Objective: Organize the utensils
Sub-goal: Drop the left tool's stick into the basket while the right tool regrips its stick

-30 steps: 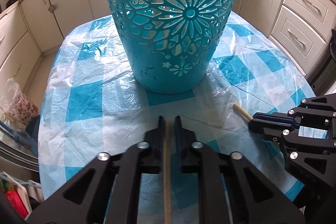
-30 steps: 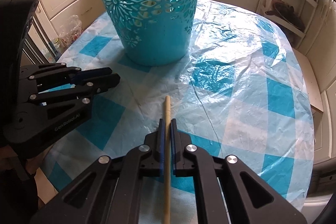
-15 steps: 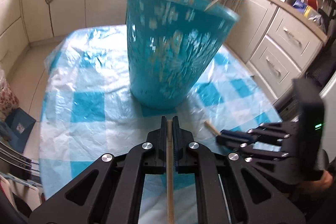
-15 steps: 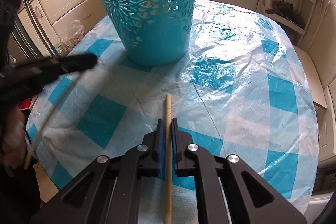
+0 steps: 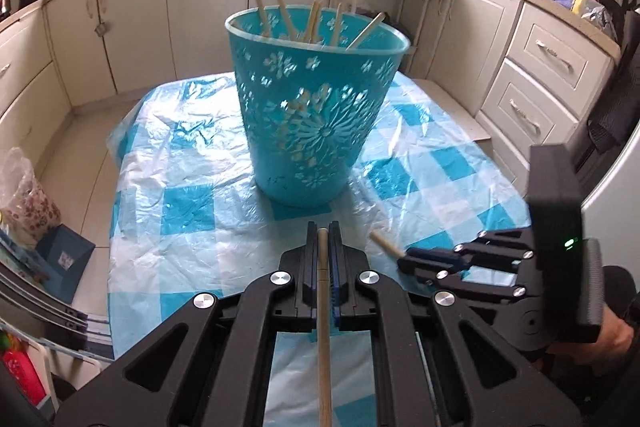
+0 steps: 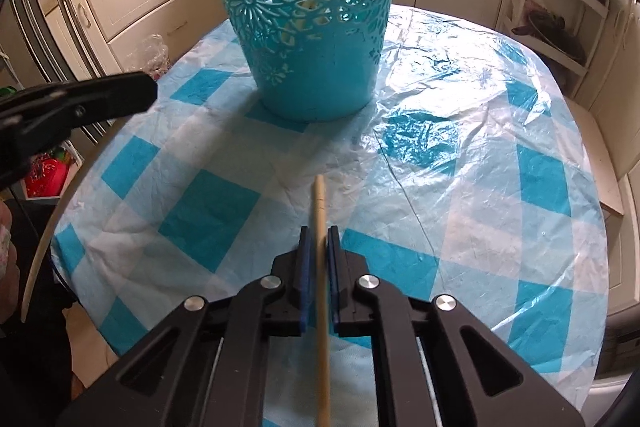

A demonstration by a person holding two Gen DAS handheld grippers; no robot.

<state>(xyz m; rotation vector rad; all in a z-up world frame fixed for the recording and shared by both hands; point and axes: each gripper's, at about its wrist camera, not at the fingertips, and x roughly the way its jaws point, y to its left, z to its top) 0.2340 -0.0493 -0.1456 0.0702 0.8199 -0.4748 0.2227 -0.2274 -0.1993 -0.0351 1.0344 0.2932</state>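
A turquoise cut-out basket stands on the checked tablecloth, with several wooden sticks leaning inside it. My left gripper is shut on a wooden stick and held above the table in front of the basket. In the right wrist view the left gripper hangs at the left, its stick drooping below it. My right gripper is low over the cloth, shut on another wooden stick that points at the basket. From the left wrist view, the right gripper sits to the right.
The round table carries a blue and white checked plastic cloth. Cream kitchen cabinets ring the room. A bag and boxes lie on the floor at the left. A hand holds the right gripper.
My left gripper has risen with its stick, so the basket's rim and the sticks inside now show. The right gripper has stayed where it was on its stick.
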